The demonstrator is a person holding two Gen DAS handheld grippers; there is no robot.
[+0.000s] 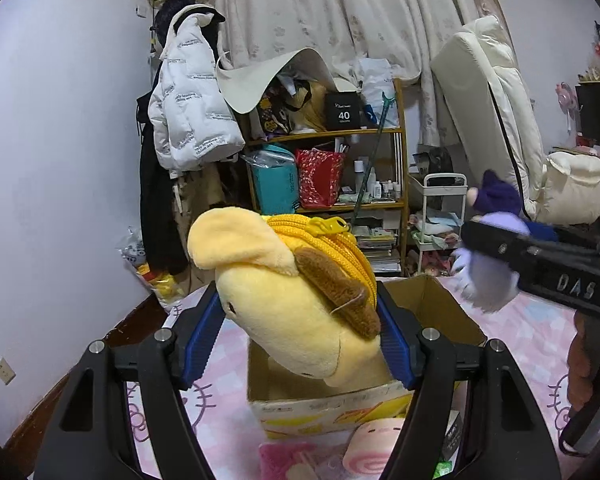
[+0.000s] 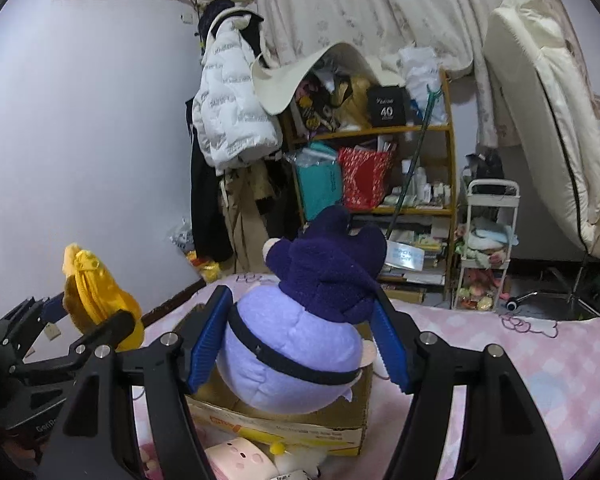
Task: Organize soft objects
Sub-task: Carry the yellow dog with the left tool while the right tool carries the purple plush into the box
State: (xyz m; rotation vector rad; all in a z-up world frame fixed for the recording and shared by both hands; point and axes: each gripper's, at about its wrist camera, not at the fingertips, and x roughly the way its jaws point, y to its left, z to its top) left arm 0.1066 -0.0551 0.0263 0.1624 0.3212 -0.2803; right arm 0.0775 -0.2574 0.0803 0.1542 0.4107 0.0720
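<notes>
- Left gripper: clamped on yellow plush, held over the box.
- Right gripper: clamped on purple plush, at 3 o'clock from the yellow one.
- Step: carrying both plushes to the box.
- Next: lower each inside, then release.

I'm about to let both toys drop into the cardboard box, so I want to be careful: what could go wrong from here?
1. The yellow plush in the left tongs is wide against the cardboard box; it may catch on the rim or a flap.
2. The purple plush in the right tongs hangs over the same box, so the two toys or tongs could bump.
3. The light box may slide or tip on the soft pink bedsheet.
</notes>
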